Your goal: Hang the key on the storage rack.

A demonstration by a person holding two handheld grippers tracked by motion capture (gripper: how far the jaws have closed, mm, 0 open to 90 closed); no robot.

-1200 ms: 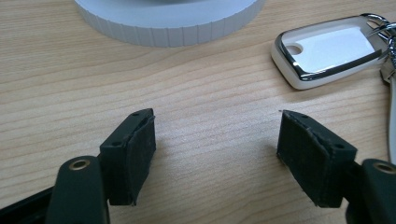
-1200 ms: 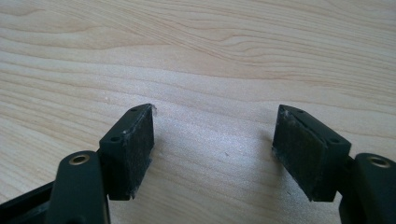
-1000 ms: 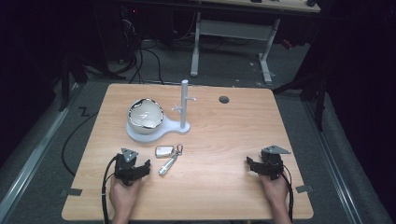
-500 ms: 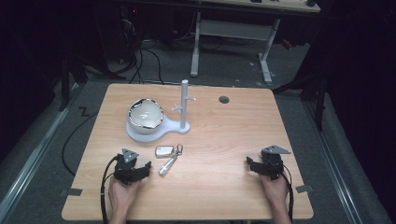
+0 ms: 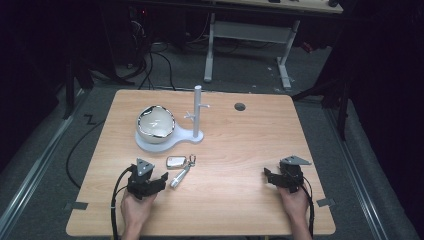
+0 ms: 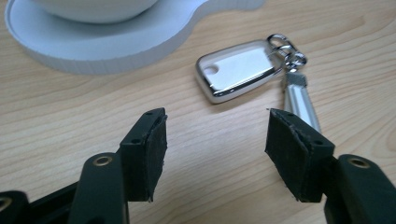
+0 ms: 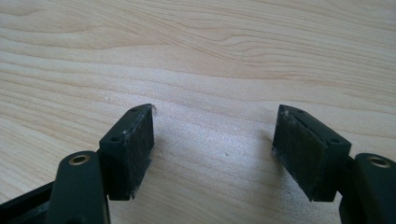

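Observation:
A silver key fob [image 5: 175, 162] with a ring and a metal key [image 5: 180, 176] lies on the wooden table [image 5: 240, 150] near the front left. In the left gripper view the fob [image 6: 236, 70] and key [image 6: 301, 105] sit just beyond the jaws. My left gripper [image 5: 159, 178] rests on the table right beside the key, open and holding nothing; its midpoint [image 6: 215, 140] is over bare wood. My right gripper [image 5: 267, 176] rests at the front right, open over bare wood [image 7: 214, 135].
A white base [image 5: 150, 143] carries a shiny bowl [image 5: 155, 122] and a white post with pegs [image 5: 197, 111], behind the fob. A round hole [image 5: 240, 106] is in the table's far side. Cables trail from both grippers. Dark floor and desk legs surround the table.

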